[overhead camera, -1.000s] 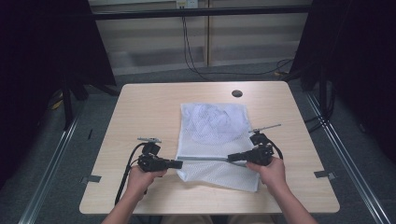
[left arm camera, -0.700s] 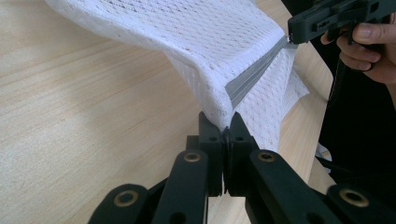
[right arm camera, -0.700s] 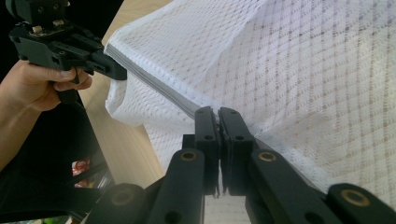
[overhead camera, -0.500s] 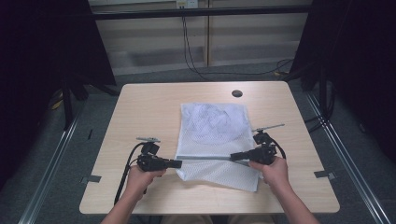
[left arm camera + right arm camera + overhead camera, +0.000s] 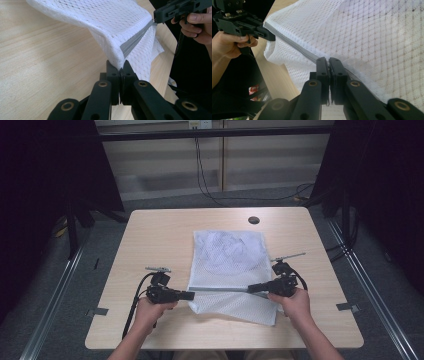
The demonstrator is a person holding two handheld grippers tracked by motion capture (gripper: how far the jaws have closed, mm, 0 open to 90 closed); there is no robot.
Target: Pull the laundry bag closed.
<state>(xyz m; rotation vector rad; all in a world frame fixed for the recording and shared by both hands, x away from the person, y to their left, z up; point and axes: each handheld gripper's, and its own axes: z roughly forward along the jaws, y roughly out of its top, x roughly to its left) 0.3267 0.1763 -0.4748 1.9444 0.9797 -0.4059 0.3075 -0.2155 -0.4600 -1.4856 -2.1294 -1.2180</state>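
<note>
High view: left tongs (image 5: 191, 295) and right tongs (image 5: 251, 288) each pinch one end of the grey zipper (image 5: 220, 291) on the white mesh bag (image 5: 227, 270) on the bench (image 5: 150, 240).

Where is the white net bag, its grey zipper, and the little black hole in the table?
white net bag (image 5: 230, 255), high view, its mesh middle.
grey zipper (image 5: 135, 41), left gripper view, the grey tape.
black hole (image 5: 253, 220), high view, its centre.

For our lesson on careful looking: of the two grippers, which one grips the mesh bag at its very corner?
The left gripper: its jaws pinch the corner of the mesh bag where the grey zip ends. The right gripper clamps the zip edge farther in.
</note>
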